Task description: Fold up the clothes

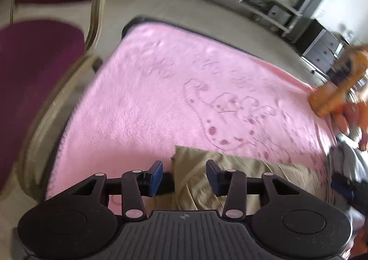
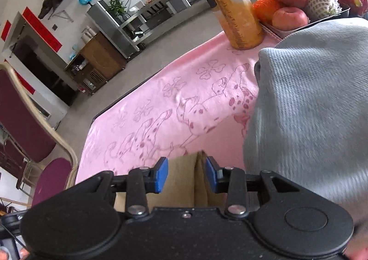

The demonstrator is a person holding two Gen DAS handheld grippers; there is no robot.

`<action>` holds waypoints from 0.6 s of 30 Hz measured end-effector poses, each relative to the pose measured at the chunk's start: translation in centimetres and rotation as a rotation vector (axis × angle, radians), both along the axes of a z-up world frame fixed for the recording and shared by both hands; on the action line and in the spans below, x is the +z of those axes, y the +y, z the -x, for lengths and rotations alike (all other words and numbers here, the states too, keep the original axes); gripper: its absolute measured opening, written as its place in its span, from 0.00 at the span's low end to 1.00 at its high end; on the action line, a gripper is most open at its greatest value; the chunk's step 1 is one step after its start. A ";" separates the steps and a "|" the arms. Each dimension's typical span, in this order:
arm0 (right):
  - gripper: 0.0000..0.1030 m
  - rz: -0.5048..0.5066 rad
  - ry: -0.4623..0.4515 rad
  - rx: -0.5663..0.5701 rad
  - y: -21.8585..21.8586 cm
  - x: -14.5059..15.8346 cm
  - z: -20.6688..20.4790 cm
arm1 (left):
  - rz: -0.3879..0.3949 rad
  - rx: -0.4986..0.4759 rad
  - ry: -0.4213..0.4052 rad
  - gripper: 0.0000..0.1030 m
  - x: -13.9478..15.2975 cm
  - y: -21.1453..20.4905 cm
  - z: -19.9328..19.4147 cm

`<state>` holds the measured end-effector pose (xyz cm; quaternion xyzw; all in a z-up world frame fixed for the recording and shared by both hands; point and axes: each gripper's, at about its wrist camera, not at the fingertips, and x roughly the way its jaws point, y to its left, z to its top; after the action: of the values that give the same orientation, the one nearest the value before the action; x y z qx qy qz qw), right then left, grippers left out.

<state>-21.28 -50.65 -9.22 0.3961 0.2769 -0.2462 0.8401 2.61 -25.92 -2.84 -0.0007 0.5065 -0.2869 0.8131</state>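
Note:
A beige garment [image 1: 241, 168] lies folded on the pink blanket [image 1: 161, 99] at the near edge. In the left wrist view my left gripper [image 1: 185, 176] hangs just above its left corner, jaws apart, with the cloth under the gap and neither pad pressing on it. In the right wrist view my right gripper [image 2: 186, 175] stands open over the same beige garment [image 2: 181, 168]; a raised fold edge lies between the blue pads, close to the right one. A grey knitted garment [image 2: 310, 110] is heaped at the right on the pink blanket [image 2: 172, 110].
An orange drink bottle [image 2: 232, 7] and a tray of fruit [image 2: 299, 7] stand at the far right corner of the table. A maroon chair [image 1: 34, 76] stands off the left edge. Shelves and cabinets line the far wall.

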 end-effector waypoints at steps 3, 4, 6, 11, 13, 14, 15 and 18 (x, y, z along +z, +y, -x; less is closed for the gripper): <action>0.24 0.004 0.014 -0.001 -0.5 -0.7 -0.9 | 0.060 0.029 0.105 0.35 -2.2 -0.2 -2.0; 0.23 0.004 0.028 0.002 -0.6 -1.0 -1.2 | 0.079 0.034 0.158 0.35 -3.0 -0.3 -2.6; 0.23 -0.009 0.049 0.006 -0.9 -1.5 -1.9 | 0.087 0.042 0.200 0.38 -3.8 -0.7 -3.3; 0.24 -0.066 0.048 -0.002 -1.7 -2.8 -3.6 | 0.106 0.041 0.225 0.41 -4.7 -1.7 -3.8; 0.24 -0.072 0.053 -0.006 -1.8 -3.2 -4.2 | 0.106 0.029 0.229 0.33 -5.0 -1.9 -3.7; 0.24 -0.067 0.060 -0.007 -1.7 -3.4 -4.4 | 0.095 0.023 0.212 0.29 -5.0 -2.1 -3.6; 0.20 -0.061 0.066 -0.008 -1.6 -3.6 -4.6 | 0.081 0.016 0.185 0.20 -5.0 -2.4 -3.2; 0.02 -0.018 0.095 0.009 -1.1 -3.9 -4.9 | 0.020 0.004 0.078 0.12 -4.4 -3.0 -1.8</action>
<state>-16.38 -51.79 -13.16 0.3903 0.3205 -0.2586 0.8235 4.45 -28.96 -7.24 -0.0212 0.5347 -0.2901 0.7934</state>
